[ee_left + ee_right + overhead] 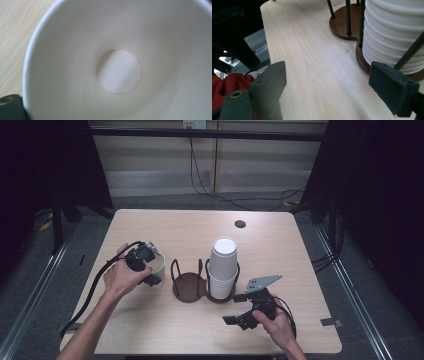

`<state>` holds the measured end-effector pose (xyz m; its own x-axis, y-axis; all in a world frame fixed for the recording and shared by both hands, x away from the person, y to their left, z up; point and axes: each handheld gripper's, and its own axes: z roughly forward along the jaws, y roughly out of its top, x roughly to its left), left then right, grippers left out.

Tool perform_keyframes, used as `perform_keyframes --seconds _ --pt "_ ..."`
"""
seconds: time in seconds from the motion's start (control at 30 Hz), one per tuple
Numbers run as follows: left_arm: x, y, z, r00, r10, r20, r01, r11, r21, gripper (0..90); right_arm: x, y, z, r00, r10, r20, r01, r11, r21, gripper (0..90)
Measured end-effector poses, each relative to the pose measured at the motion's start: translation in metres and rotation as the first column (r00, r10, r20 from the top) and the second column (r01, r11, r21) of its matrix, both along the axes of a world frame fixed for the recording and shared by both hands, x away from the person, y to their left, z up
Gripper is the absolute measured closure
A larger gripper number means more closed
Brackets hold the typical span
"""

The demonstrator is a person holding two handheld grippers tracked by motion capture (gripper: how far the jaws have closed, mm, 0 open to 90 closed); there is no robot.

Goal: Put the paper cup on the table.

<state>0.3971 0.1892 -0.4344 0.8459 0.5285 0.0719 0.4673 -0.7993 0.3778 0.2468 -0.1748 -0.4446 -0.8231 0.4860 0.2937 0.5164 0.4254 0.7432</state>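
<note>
Bright table (165, 227), dark surrounds.
Lit from above, short soft shadows under stack (223, 268). Soft, blurred inside cup (120, 62) up close; near pads (270, 82) out of focus.

A light wooden table (165, 225) stands on grey floor (395, 285), dark curtains (380, 180) left and right, a pale panelled wall (150, 155) with black cables (225, 195) beyond.
</note>
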Motion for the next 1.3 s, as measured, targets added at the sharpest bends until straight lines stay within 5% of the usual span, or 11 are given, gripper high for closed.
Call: perform_keyframes --seconds 0.23,0.33,0.57,0.7,0.8,0.9,1.17,1.23,1.3 --pt "-0.006 0.010 0.001 0.9999 0.008 -0.015 -0.009 0.9973 -0.074 14.9 0.000 -0.004 0.003 0.9992 -0.033 0.021 0.033 0.999 0.016 14.8" --pt "-0.009 0.011 0.001 0.9999 -0.004 -0.009 0.004 0.9985 -0.054 15.6 0.001 -0.005 0.002 0.9992 -0.036 0.017 0.036 0.999 0.017 14.8" --pt "-0.015 0.020 0.001 1.0000 0.005 0.005 -0.005 0.9964 -0.084 16.1 0.001 -0.006 0.002 0.9990 -0.042 0.017 0.042 0.999 0.017 14.8" --pt "-0.016 0.033 -0.002 0.9984 0.042 -0.038 -0.048 0.9819 -0.183 16.8 0.001 -0.007 0.002 0.9989 -0.043 0.017 0.043 0.999 0.020 14.8" --pt "-0.020 0.039 -0.003 0.9979 0.061 -0.024 -0.064 0.9849 -0.161 16.3 0.001 -0.007 0.002 0.9987 -0.049 0.013 0.049 0.999 0.022 14.8" --pt "-0.024 0.047 -0.006 0.9950 0.077 -0.063 -0.089 0.9727 -0.214 17.0 0.001 -0.008 0.003 0.9986 -0.049 0.020 0.049 0.999 0.021 14.8" --pt "-0.043 0.057 -0.006 0.9945 0.089 -0.056 -0.101 0.9534 -0.284 17.6 0.000 -0.008 0.003 0.9980 -0.057 0.028 0.056 0.998 0.019 14.8" --pt "-0.049 0.060 -0.008 0.9932 0.094 -0.069 -0.112 0.9352 -0.336 17.6 0.000 -0.008 0.003 0.9980 -0.058 0.027 0.057 0.998 0.018 14.8" --pt "-0.055 0.061 -0.008 0.9944 0.092 -0.051 -0.104 0.9315 -0.349 18.6 0.001 -0.009 0.003 0.9981 -0.056 0.026 0.055 0.998 0.021 14.8"
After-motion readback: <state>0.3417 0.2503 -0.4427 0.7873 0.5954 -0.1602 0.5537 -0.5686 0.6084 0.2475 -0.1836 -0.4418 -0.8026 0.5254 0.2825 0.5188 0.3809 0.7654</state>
